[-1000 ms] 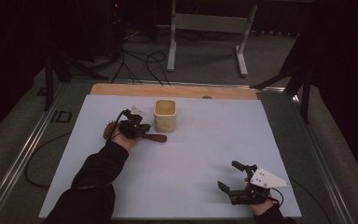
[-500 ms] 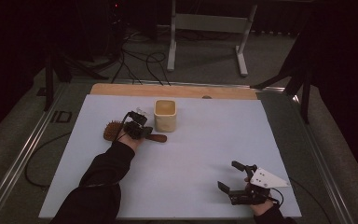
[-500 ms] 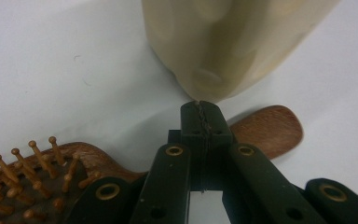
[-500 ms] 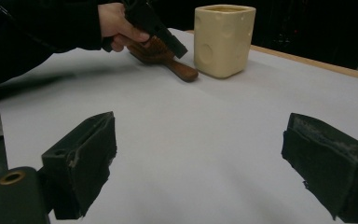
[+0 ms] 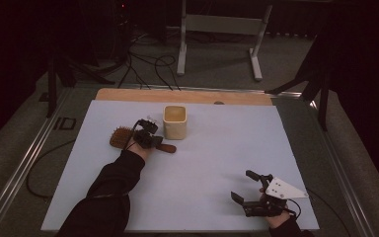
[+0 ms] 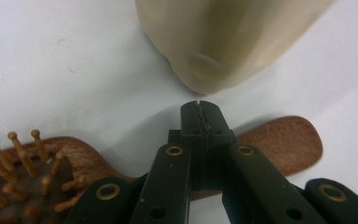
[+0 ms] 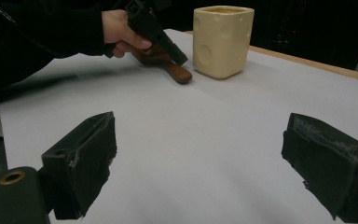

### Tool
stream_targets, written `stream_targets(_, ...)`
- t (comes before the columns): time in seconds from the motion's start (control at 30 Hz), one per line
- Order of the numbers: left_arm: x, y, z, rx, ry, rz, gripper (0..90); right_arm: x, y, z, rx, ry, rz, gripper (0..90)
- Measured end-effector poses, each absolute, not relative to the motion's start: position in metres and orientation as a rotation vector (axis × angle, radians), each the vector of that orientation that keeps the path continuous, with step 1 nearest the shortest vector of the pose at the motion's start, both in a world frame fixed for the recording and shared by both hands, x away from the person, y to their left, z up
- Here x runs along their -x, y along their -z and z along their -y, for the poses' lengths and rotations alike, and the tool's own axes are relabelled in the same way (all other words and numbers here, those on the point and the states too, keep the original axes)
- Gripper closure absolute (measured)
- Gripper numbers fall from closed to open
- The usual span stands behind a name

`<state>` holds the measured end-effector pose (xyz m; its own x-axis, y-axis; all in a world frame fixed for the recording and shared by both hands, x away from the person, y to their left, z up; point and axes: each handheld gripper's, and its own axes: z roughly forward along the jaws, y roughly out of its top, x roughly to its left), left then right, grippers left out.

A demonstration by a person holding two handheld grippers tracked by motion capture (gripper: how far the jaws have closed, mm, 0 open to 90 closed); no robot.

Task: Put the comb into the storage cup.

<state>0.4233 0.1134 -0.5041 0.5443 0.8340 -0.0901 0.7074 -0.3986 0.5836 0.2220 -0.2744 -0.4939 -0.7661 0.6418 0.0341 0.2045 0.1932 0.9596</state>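
Observation:
A wooden hairbrush (image 5: 121, 137) lies on the white table sheet (image 5: 217, 148), bristles up, with its handle pointing right toward a cream square cup (image 5: 174, 122). My left gripper (image 5: 148, 138) sits over the brush's handle. In the left gripper view its jaws (image 6: 200, 119) are pressed together directly above the handle (image 6: 289, 140), and the cup (image 6: 223, 42) is just beyond. My right gripper (image 5: 242, 185) rests near the front right of the sheet. It is open (image 7: 205, 158) with nothing between its pads, and it faces the cup (image 7: 221, 42) and the left gripper (image 7: 168, 46).
A wooden strip (image 5: 187, 96) borders the far edge of the table. Metal rails run along both sides. On the floor beyond the table are cables and a white stand (image 5: 217, 29). Bare sheet lies between the two grippers.
My left hand and gripper have shifted slightly right along the brush toward the cup. The right gripper has stayed in place.

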Motion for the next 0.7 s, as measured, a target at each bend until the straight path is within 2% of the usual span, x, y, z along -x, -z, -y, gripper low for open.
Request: stream_targets(0.7,-0.399,0.506,-0.133,-2.277,-0.240,-1.236,90.0,-0.222,0.493,0.275,-0.794,-1.600,-2.093,9.7)
